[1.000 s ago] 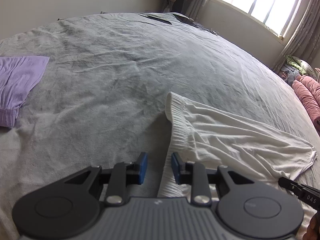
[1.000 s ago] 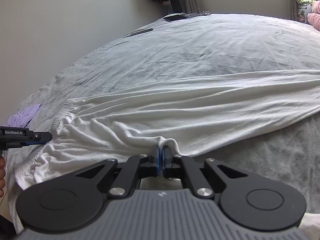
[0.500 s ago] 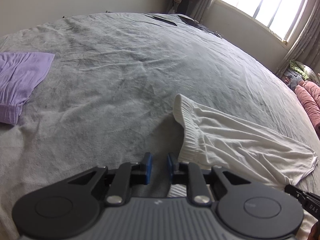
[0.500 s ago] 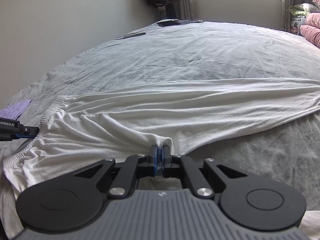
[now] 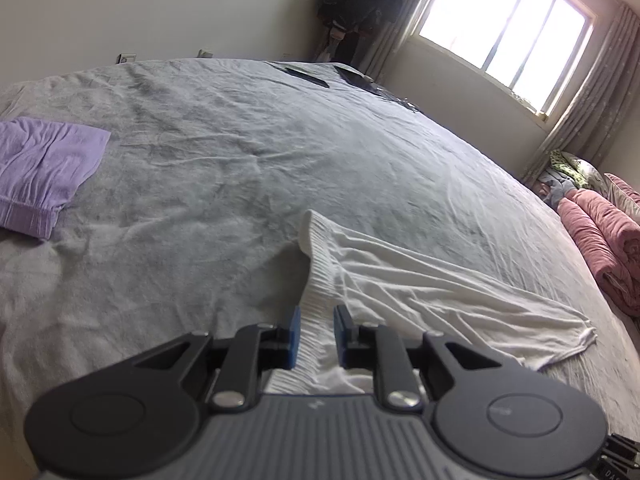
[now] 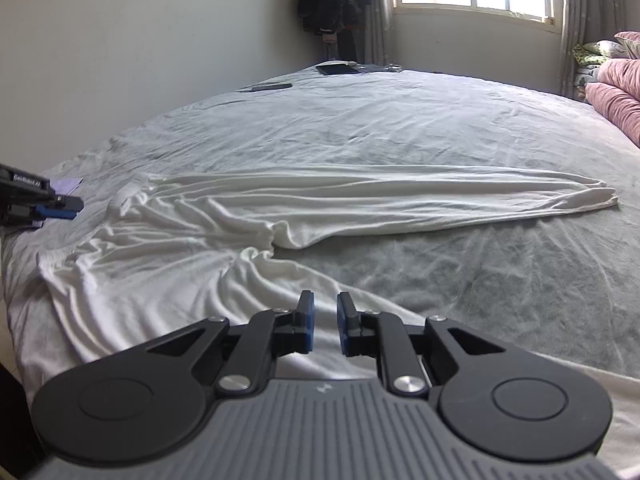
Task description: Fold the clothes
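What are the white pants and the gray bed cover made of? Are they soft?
White pants: probably thin, stretchy knit, matte; it drapes in fine ripples, with a ribbed waistband.
Gray bed cover: looks like soft, slightly fuzzy cloth, maybe fleece or brushed cotton; matte, creased, with darker brushed patches.

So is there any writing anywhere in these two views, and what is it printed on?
"GenRobot.AI": white letters on the side of the left gripper, at the left edge of the right wrist view; blurred, only just legible.
"DA": on the right gripper, in the bottom corner of the left wrist view; the picture's edge cuts off the rest.
Nothing else can be read. The small pale mark on each gripper's grey body shows no letters.
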`<state>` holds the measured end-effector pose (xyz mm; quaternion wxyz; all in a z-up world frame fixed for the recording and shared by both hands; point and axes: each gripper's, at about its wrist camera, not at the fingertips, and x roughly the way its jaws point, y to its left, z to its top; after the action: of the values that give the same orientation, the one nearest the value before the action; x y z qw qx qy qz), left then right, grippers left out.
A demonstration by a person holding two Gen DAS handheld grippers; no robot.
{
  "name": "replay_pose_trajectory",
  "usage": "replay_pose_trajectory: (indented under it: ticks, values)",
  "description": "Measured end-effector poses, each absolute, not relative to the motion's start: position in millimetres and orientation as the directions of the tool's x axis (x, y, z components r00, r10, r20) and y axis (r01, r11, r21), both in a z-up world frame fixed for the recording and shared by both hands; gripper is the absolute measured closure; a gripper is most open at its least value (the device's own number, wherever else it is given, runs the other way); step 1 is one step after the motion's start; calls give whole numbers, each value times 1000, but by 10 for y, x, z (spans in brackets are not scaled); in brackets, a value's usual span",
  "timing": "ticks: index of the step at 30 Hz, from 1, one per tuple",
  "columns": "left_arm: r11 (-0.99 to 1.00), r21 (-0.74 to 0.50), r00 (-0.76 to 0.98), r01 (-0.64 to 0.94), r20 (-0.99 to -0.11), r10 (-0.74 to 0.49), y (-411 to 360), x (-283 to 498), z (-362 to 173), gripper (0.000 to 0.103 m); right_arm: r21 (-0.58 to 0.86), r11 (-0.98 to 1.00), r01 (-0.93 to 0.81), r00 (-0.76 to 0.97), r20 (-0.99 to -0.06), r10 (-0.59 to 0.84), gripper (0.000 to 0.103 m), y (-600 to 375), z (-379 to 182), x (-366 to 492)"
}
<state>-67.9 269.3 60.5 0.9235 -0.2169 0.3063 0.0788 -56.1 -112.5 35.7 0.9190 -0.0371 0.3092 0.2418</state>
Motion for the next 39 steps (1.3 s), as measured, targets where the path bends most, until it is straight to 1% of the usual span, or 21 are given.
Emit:
replay_pose_trajectory:
  ticks: [2,4,7,8,10,11,14,16,20,21,22,23,25,26,27,28,33,34,35,37,39]
  values:
    - [909,-338,807,-245,-590,-2,2548,-773,599,85,32,865,-501,674,-613,413,86,-1067,286,-630]
    - [942,-272,809,-195,-588,-2,2350,-842,573,85,-10,865,-502,680,-621,389,86,-1058,238,-668]
    - [982,-126,784,-138,-620,31,2125,-797,484,85,17,891,-453,692,-623,364,86,-1243,224,-650]
    - [984,-104,766,-144,-642,44,2119,-764,434,84,30,902,-431,696,-625,354,86,-1323,226,-641]
    - [974,-124,728,-189,-683,55,2219,-703,325,84,16,918,-397,708,-631,317,86,-1502,229,-657]
    - [965,-149,716,-215,-696,52,2290,-685,281,87,6,927,-375,714,-636,293,86,-1628,231,-675]
    - [943,-212,718,-256,-695,39,2400,-705,275,89,-16,956,-293,726,-655,211,86,-2053,240,-732]
    - [945,-199,717,-259,-696,50,2370,-718,272,89,-11,978,-208,726,-672,147,86,-2377,247,-758]
    - [945,-184,712,-270,-699,68,2335,-716,283,89,30,999,29,688,-726,2,86,-3050,232,-820]
    - [943,-188,711,-276,-700,68,2343,-713,284,90,43,997,71,681,-732,-17,89,-3174,234,-845]
    - [939,-195,710,-283,-701,69,2360,-708,285,90,60,993,105,675,-737,-27,96,-3305,244,-881]
    - [933,-209,709,-294,-702,66,2387,-706,286,92,76,987,138,668,-743,-36,97,-3437,256,-919]
    - [912,-261,712,-317,-701,47,2458,-718,281,93,20,975,222,642,-755,-131,97,-3601,273,-961]
    - [901,-287,714,-325,-700,35,2487,-732,280,93,28,960,278,638,-753,-162,96,-3706,289,-1002]
    - [890,-312,714,-332,-699,22,2519,-752,283,93,82,950,303,644,-752,-140,91,-3811,312,-1042]
    - [880,-333,715,-339,-699,11,2548,-773,288,93,139,938,319,658,-744,-114,83,-3898,337,-1084]
    - [844,-402,745,-355,-667,-5,2645,-949,411,92,371,839,399,709,-704,-25,80,-4250,427,-1290]
    - [835,-425,752,-348,-658,-22,2649,-998,436,92,414,815,406,720,-694,-7,79,-4301,445,-1337]
    - [824,-462,765,-329,-642,-54,2639,-1062,457,91,450,791,414,731,-683,7,77,-4329,480,-1387]
    - [798,-530,787,-288,-606,-118,2611,-1188,497,87,519,750,410,754,-656,42,55,-4355,501,-1532]
    - [786,-562,798,-257,-583,-155,2534,-1282,508,79,544,737,401,752,-654,74,55,-4322,503,-1603]
